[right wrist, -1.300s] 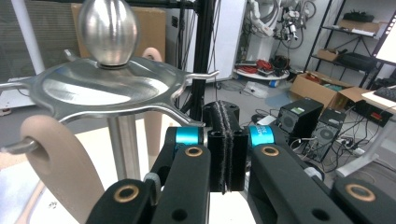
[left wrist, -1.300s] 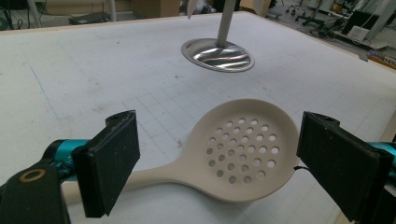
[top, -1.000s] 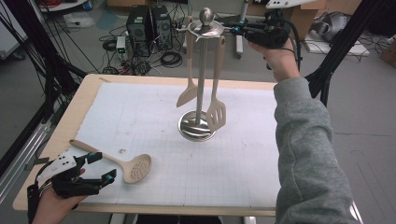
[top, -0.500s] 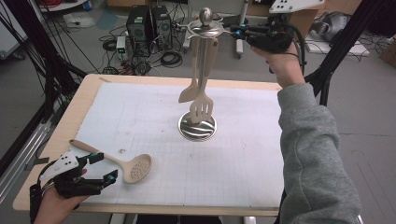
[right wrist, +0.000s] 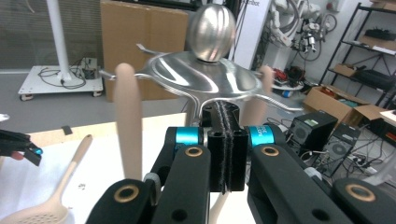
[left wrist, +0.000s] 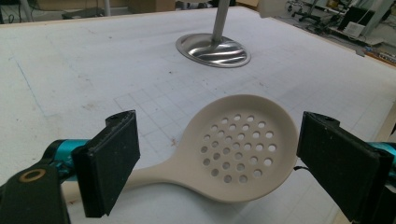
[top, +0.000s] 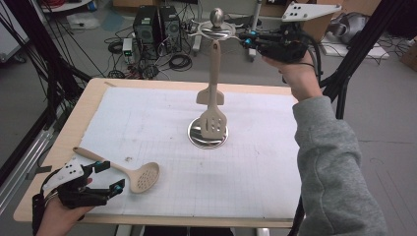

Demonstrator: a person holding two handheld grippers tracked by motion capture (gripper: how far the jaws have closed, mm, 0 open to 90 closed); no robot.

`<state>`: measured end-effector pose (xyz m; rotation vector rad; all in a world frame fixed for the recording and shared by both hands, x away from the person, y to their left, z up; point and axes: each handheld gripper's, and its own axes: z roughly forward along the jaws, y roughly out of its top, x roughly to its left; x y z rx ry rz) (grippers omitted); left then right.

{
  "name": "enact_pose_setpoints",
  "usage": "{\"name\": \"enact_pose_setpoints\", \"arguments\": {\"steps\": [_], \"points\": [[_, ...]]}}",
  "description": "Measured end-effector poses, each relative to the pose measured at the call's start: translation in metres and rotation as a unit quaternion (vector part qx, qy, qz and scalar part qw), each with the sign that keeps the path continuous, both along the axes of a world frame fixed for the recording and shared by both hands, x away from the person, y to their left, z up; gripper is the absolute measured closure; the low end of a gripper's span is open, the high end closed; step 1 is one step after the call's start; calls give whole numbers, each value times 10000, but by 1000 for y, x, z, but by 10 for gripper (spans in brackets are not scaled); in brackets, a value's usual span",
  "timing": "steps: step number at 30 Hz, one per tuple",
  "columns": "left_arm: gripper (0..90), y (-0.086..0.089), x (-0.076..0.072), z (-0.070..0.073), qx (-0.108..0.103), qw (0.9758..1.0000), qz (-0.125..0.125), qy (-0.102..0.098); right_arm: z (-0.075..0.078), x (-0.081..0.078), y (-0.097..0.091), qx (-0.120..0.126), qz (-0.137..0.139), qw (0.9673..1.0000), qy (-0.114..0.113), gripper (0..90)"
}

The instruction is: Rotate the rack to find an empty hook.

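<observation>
Right gripper, fingers pressed together, apparently nudging the far rack round; left gripper fingers wide astride the near-left spoon on the bench. Next: close, lift, hang.

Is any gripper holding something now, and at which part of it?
Nothing is held. The left gripper is open around the skimmer without touching it. The right gripper is shut with nothing between its jaws, beside the rack.

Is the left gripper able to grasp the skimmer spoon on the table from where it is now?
Probably yes. The left gripper stands open with the skimmer spoon lying flat between its jaws, and nothing lies between them. The utensil stand is farther away.
</observation>
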<state>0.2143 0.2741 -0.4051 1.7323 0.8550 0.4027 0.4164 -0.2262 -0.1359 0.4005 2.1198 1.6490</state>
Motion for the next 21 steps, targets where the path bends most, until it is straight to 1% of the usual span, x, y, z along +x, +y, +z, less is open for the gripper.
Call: {"name": "enact_pose_setpoints", "arguments": {"steps": [10, 12, 14, 21], "points": [[135, -2, 1, -1, -3, 10000, -24, 16, 0, -12, 5, -23, 82, 10000, -47, 900], [135, -2, 1, -1, 14, 10000, -27, 18, 0, -12, 5, -58, 73, 9999, -82, 900], [135, -3, 1, -1, 6, 10000, -32, 27, 0, -14, 6, -24, 44, 10000, -40, 900], [135, -2, 1, 0, -12, 10000, -26, -2, -3, -15, 4, -10, 15, 10000, -40, 900]]}}
